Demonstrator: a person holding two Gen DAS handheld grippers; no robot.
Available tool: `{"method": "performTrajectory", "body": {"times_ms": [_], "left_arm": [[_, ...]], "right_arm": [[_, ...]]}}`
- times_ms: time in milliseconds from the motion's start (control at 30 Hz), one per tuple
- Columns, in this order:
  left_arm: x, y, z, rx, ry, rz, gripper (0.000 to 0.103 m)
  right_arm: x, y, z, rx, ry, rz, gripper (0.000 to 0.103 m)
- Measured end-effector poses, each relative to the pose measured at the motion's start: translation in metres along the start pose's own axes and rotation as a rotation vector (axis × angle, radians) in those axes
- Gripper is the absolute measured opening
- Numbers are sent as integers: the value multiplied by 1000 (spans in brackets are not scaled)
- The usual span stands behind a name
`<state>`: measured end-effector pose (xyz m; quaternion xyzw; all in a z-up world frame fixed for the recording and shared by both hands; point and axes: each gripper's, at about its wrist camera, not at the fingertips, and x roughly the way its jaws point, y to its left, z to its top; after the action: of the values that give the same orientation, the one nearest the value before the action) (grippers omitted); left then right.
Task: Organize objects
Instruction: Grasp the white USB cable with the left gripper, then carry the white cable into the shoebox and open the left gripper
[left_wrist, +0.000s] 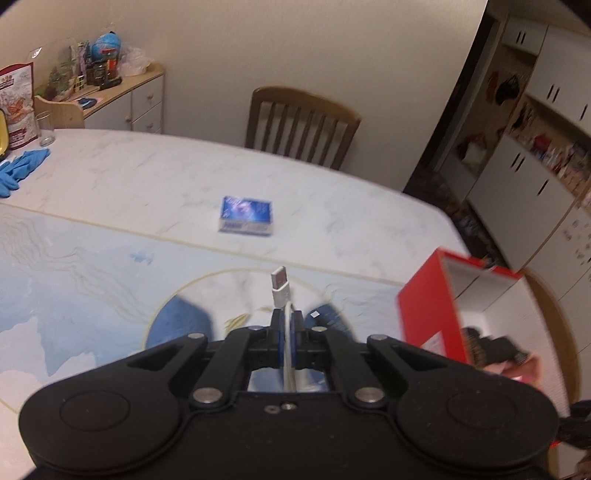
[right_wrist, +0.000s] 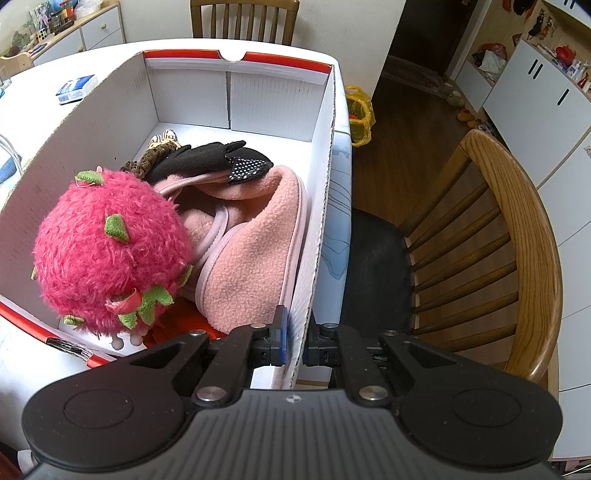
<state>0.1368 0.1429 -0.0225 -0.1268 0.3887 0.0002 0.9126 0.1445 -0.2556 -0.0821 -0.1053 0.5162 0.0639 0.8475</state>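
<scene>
Carrying a white USB cable (left_wrist: 280, 286) clamped in my left hand-held gripper (left_wrist: 286, 314); right hand-held gripper (right_wrist: 295, 332) pinches the box wall (right_wrist: 314, 258) ahead. Next: swing the cable rightward into it.

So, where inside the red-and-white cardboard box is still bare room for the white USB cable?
Bare floor lies at the far end of the red-and-white cardboard box, beyond the black glove. The near end is crowded by the pink fuzzy plush and pink fleece.

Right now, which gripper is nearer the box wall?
Right. The right gripper clamps the box wall; the left gripper, shut on a white cable, is beside it.
</scene>
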Motion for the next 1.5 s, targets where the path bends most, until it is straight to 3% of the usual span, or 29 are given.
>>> {"method": "performTrajectory", "body": {"times_ms": [300, 467, 733, 1067, 1233, 1400, 1500], "left_arm": [[-23, -23, 12, -12, -62, -153, 0], [-32, -35, 15, -30, -114, -284, 0], [-39, -72, 19, 43, -158, -426, 0], [-28, -125, 46, 156, -154, -498, 0], [-10, -153, 51, 186, -115, -531, 0], [10, -187, 39, 294, -105, -471, 0], [20, -209, 25, 409, -129, -413, 0]], "right_arm": [[0, 0, 0, 1, -1, 0, 7], [0, 0, 0, 1, -1, 1, 7], [-1, 1, 0, -1, -5, 4, 7], [-1, 1, 0, -10, -13, 11, 7], [-4, -1, -3, -15, -20, 18, 7], [-5, -1, -3, -25, -28, 22, 7], [-6, -2, -4, -32, -32, 25, 7]]}}
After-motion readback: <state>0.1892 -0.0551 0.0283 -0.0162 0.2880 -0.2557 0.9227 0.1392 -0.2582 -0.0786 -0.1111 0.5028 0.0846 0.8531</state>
